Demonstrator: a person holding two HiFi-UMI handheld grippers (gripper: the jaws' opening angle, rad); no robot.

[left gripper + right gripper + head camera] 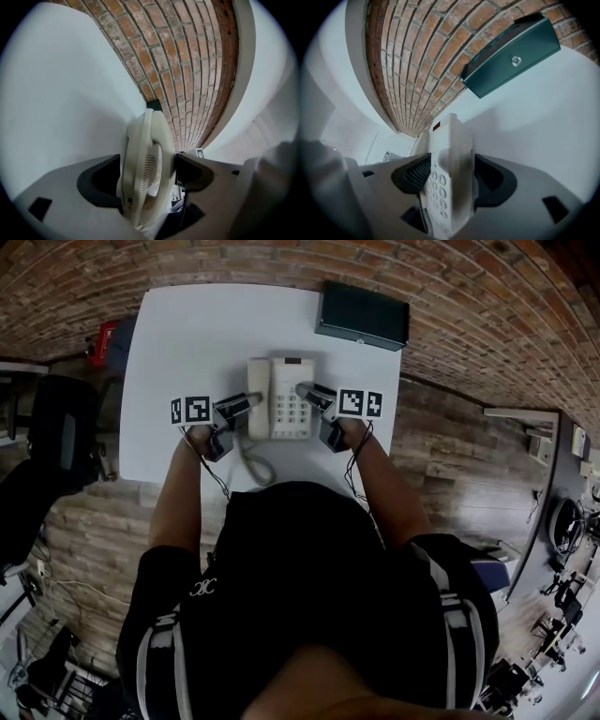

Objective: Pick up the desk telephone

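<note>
A cream desk telephone (281,399) lies flat on the white table (187,334), handset on its left, keypad on its right. My left gripper (244,406) straddles the handset side. In the left gripper view the handset edge (143,159) stands between the two dark pads, which lie close on either side without clearly pressing. My right gripper (315,396) straddles the keypad side. In the right gripper view the phone's edge and keys (440,183) fill the gap between the pads, with a slit beside the left pad (415,176). Both grippers look open around the phone.
A dark green box (363,315) sits at the table's far right corner, also seen as the green box (511,56). The phone's coiled cord (253,465) trails toward the near table edge. A brick wall (187,70) backs the table. A black chair (56,427) stands at the left.
</note>
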